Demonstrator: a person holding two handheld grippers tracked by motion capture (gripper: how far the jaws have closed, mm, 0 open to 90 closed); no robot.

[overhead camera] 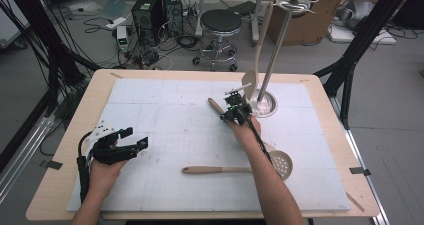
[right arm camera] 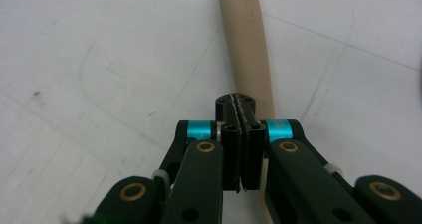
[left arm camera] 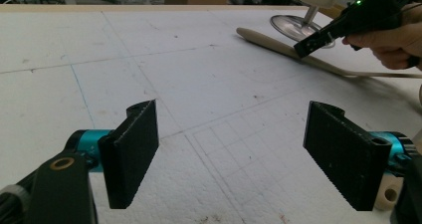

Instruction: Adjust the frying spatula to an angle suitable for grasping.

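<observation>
Left gripper (left arm camera: 231, 154) sits lower left of the high view, fingers (left arm camera: 133, 152) spread wide; right gripper (right arm camera: 241, 134) mid-frame, fingers pressed together just above a beige handle (right arm camera: 246, 40).

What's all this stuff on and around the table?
Table: one, pale wood, centre.
Foam sheet: one, white, covering the table.
Stand: one, silver, far right of the sheet.
Spoon: one, beige, hanging on the stand.
Slotted spoon: one, beige, lying near right.
Handle: one, beige, lying under the right tool.
Stool: one, black, on the floor beyond.
Boxes: two, black, on the floor.
Left tool: black, open, near left.
Right tool: black, shut, mid-table.
</observation>
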